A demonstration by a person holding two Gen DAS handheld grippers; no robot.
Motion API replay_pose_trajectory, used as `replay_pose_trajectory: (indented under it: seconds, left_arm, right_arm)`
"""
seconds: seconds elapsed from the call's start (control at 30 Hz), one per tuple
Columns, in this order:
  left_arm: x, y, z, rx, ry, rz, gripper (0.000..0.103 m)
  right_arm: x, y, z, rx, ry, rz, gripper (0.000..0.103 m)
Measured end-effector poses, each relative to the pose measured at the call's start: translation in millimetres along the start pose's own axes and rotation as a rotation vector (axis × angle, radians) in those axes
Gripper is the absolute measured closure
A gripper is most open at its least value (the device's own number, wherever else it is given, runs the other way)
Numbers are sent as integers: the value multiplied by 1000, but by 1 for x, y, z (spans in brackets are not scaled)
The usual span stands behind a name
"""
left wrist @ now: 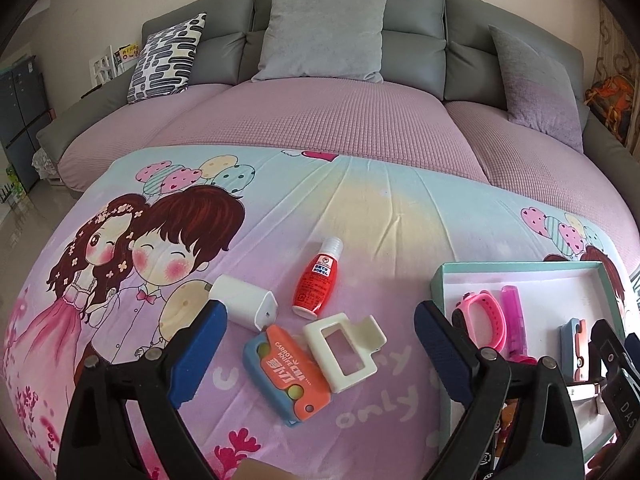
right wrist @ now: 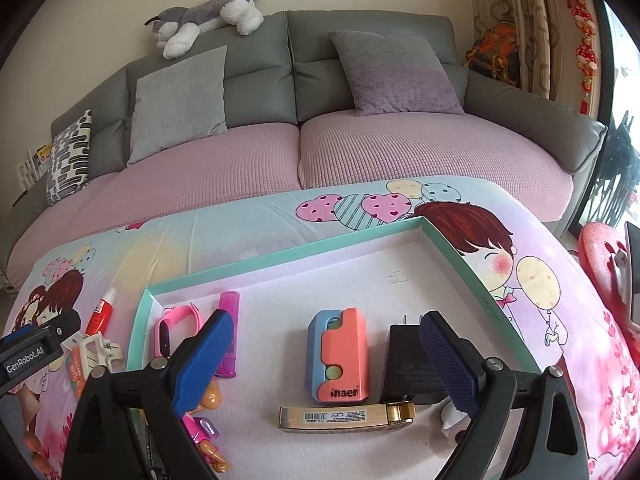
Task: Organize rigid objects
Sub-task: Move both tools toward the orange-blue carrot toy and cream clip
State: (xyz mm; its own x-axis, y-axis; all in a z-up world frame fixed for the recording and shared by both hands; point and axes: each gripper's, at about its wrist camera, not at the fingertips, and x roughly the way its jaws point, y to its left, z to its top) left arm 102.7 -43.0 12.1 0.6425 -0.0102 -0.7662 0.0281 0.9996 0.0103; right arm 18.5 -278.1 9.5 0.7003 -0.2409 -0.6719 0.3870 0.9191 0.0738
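My left gripper (left wrist: pixel 320 354) is open and empty, low over the cartoon blanket. Between its fingers lie an orange and blue carrot knife toy (left wrist: pixel 286 374), a white plastic clip (left wrist: pixel 344 346), a white charger (left wrist: pixel 245 302) and a red glue bottle (left wrist: pixel 317 280). My right gripper (right wrist: pixel 324 364) is open and empty over the teal-rimmed box (right wrist: pixel 280 254). In the box lie another orange and blue toy (right wrist: pixel 338 354), a black charger (right wrist: pixel 406 364), a gold tube (right wrist: pixel 346 416), a pink watch band (right wrist: pixel 176 322), a purple lighter (right wrist: pixel 229 330) and a small doll (right wrist: pixel 204 432).
The box (left wrist: pixel 438 276) sits at the right of the left wrist view, with the right gripper's body at its near edge. A grey sofa (left wrist: pixel 348 40) with cushions and a plush dog (right wrist: pixel 208 16) stands behind the blanket. A red stool (right wrist: pixel 600 256) is at the far right.
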Motion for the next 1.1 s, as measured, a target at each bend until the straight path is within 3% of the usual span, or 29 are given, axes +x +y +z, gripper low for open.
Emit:
replay_pose_trajectory:
  seconds: [0.07,0.53,0.93,1.1]
  left_arm:
    - [3,4,-1,-16,20,18,8]
    - [11,58,-6,-157,64,151,8]
    - [3,107,-12,-280,55,211,8]
    - [1,123,-16,-302,57,222,8]
  right_arm:
    - [1,0,0,-1,-2,-2,0]
    - [3,14,-2,-33,-4,14,0]
    - [-3,68,-8,-93,-14,159,0]
    - [3,96,-16,-107,24,246,0]
